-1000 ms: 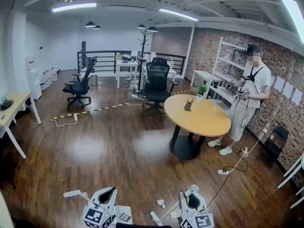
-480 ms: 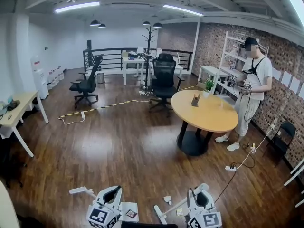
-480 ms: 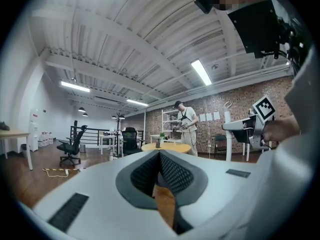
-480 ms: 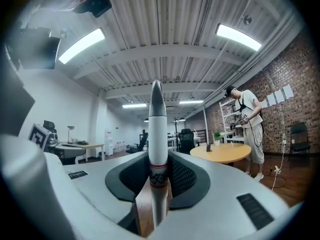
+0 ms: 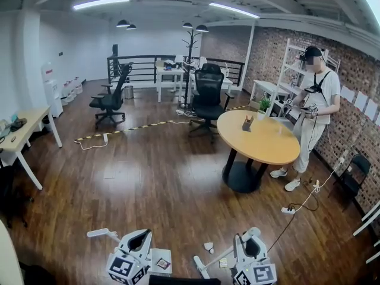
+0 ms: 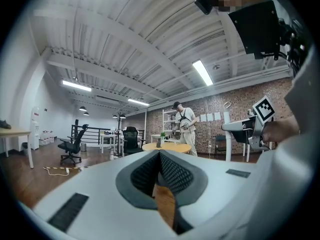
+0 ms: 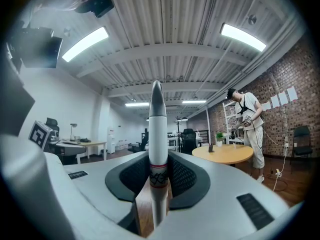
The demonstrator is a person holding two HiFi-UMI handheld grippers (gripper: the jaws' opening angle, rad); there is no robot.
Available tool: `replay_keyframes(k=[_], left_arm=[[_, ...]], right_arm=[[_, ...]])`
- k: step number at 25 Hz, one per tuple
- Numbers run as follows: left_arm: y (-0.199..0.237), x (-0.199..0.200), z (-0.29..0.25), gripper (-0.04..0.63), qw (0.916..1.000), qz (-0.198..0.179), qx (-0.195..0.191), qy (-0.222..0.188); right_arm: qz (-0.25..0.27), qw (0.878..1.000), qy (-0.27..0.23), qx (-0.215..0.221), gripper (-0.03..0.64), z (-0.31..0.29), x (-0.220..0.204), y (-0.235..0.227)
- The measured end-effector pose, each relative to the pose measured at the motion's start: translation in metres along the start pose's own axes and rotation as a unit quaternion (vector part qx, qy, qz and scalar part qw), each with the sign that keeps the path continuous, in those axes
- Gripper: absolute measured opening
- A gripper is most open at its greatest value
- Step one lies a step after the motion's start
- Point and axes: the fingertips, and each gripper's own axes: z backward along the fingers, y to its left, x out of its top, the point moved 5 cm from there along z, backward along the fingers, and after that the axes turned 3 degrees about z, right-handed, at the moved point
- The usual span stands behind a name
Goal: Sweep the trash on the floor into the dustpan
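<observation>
**Right tongs clamped on broom handle, trash on the floor**

The white broom handle is gripped between the dark pads of the right tongs and runs across them. The left tongs are pressed together at the tips, and nothing is seen between them. A white dustpan is laid just right of the left tongs. The crumpled white trash is found between the two tongs, and a smaller scrap just left of the right tongs.

No legible txt — black print on the white handle too blurry.
</observation>
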Motion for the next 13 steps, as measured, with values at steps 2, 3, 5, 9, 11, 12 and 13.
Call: replay_keyframes(k=[2, 3, 5, 9, 11, 12, 13], left_arm=[[0.002, -0.001, 0.003, 0.008, 1.0, 0.002, -0.004, -0.001], [0.003, -0.001, 0.005, 0.008, 1.0, 0.002, -0.004, -0.002], [0.004, 0.001, 0.009, 0.008, 1.0, 0.001, 0.002, -0.002], [0.001, -0.001, 0.01, 0.008, 1.0, 0.004, 0.006, 0.003], [-0.001, -0.004, 0.012, 0.008, 1.0, 0.004, 0.005, 0.003], [-0.002, -0.006, 0.012, 0.008, 1.0, 0.004, 0.004, 0.004], [-0.004, -0.007, 0.013, 0.008, 1.0, 0.004, 0.004, 0.004]], right_arm=[[0.001, 1.0, 0.002, -0.002, 0.12, 0.001, -0.002, 0.004], [0.001, 1.0, 0.003, -0.002, 0.12, 0.001, -0.003, 0.006], [0.001, 1.0, 0.004, -0.001, 0.12, 0.001, -0.002, 0.008], [-0.002, 1.0, 0.004, -0.003, 0.12, 0.006, -0.002, 0.005], [-0.003, 1.0, 0.004, -0.004, 0.12, 0.009, -0.005, 0.005], [-0.003, 1.0, 0.005, -0.004, 0.12, 0.011, -0.007, 0.004], [-0.004, 1.0, 0.005, -0.003, 0.12, 0.012, -0.009, 0.004]])
